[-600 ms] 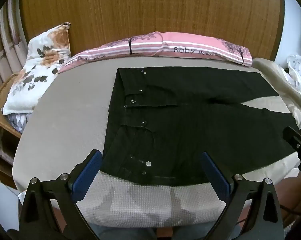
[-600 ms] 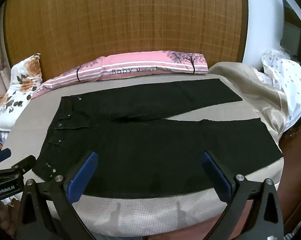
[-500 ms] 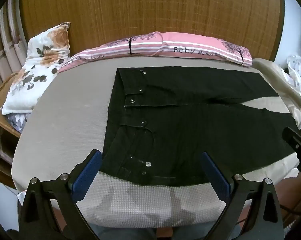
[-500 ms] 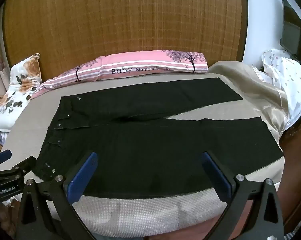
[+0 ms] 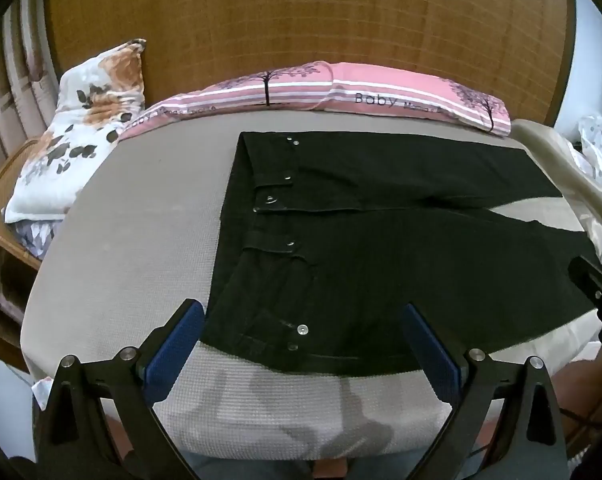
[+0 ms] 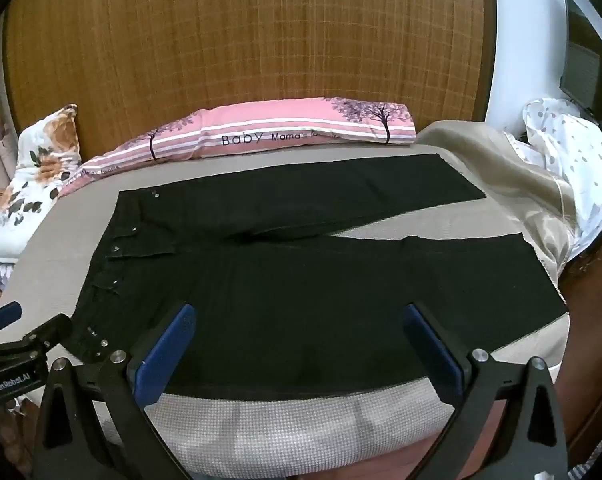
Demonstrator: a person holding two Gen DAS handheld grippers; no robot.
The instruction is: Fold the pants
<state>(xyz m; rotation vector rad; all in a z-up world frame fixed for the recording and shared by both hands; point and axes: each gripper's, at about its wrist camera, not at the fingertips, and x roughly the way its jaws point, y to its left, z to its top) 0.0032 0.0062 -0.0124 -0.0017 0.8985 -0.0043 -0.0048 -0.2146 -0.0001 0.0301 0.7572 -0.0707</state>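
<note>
Wooden wall stands behind a bed where black pants lie flat, legs spread apart. Left gripper and right gripper hover at the near edge, jaws wide apart, holding nothing

Black pants flat beyond spread tongs

Black tool, blue pads.
</note>
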